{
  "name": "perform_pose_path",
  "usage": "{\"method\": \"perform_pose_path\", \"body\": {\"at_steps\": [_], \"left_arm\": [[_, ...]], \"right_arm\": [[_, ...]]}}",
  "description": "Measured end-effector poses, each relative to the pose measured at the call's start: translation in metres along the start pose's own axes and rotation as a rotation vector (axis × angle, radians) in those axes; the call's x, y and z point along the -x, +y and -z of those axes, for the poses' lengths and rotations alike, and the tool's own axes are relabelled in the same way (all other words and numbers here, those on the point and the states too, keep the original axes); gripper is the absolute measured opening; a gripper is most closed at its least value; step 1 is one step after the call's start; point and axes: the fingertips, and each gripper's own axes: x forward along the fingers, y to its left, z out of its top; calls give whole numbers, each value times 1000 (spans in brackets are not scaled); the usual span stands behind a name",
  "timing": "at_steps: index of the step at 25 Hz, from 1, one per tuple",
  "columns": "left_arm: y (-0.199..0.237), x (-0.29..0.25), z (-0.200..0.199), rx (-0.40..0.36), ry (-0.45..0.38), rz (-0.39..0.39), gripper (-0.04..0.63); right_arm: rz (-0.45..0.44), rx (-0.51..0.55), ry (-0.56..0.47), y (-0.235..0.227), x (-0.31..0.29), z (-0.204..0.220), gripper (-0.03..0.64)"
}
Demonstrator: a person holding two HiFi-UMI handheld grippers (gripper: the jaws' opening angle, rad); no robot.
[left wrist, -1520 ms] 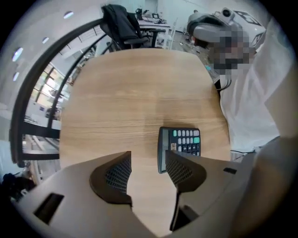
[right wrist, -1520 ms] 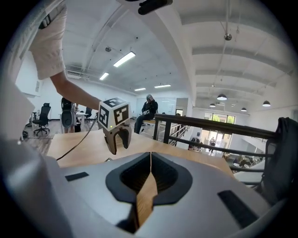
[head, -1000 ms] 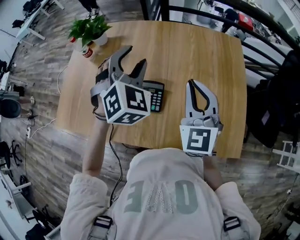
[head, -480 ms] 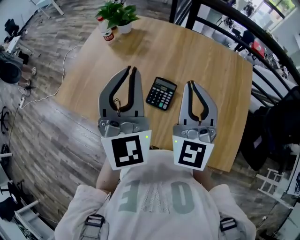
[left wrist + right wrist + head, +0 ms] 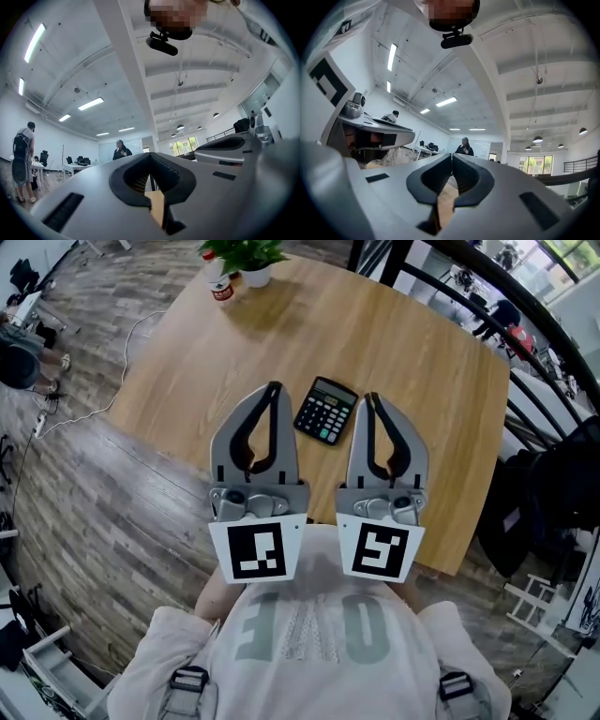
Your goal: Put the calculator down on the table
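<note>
A black calculator lies flat on the round wooden table, free of both grippers. My left gripper hovers just left of it and nearer me; its jaws have just been closing and now meet with nothing between them. Just right of the calculator my right gripper is shut and empty too. In the left gripper view the left gripper points out across the room with its tips together. The right gripper view shows the right gripper the same way, and the calculator is in neither of these two views.
A potted plant and a small red-and-white can stand at the table's far left edge. A black railing runs behind the table. A cable trails over the wooden floor on the left. People stand far off in the room.
The left gripper has let go of the calculator, rolled upright, drawn back toward me and closed. The right gripper has risen slightly; both now sit side by side. The calculator stays on the table.
</note>
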Motion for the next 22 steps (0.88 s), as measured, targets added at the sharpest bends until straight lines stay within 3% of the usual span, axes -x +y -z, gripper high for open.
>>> {"method": "perform_pose_path", "body": {"at_steps": [22], "left_arm": [[7,1,5,11,23,9,10]], "right_arm": [[10,11,35,4,7,6,20]]}}
